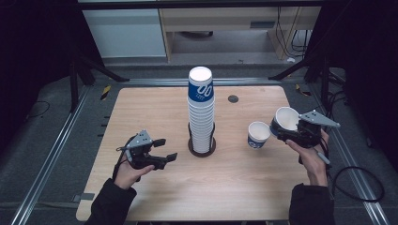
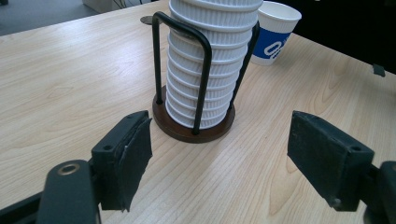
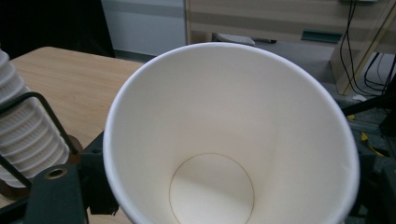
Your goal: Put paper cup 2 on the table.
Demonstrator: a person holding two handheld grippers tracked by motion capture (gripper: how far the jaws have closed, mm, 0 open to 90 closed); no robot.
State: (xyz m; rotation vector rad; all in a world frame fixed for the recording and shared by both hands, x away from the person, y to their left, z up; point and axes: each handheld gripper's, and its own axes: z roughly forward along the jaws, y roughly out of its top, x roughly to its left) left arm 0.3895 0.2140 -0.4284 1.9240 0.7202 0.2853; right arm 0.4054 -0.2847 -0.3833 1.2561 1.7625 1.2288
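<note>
The left gripper (image 1: 165, 149) hovers over the table (image 1: 141, 112), jaws apart on nothing — ahead of it stands the cup stack (image 1: 201, 112) in its wire holder (image 2: 194, 126), top cup's blue band bearing white marks I cannot read. Right of that sits a loose cup (image 1: 258, 135), just beside the right gripper (image 1: 281, 133), clamped on a tilted paper cup (image 3: 229, 140) whose wall hides its jaws.

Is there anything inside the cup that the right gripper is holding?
Empty: the right gripper view looks straight into the cup, showing bare white walls and bottom.

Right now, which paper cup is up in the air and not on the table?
The cup gripped by the right gripper; the loose cup stands on the table, the others are stacked.
</note>
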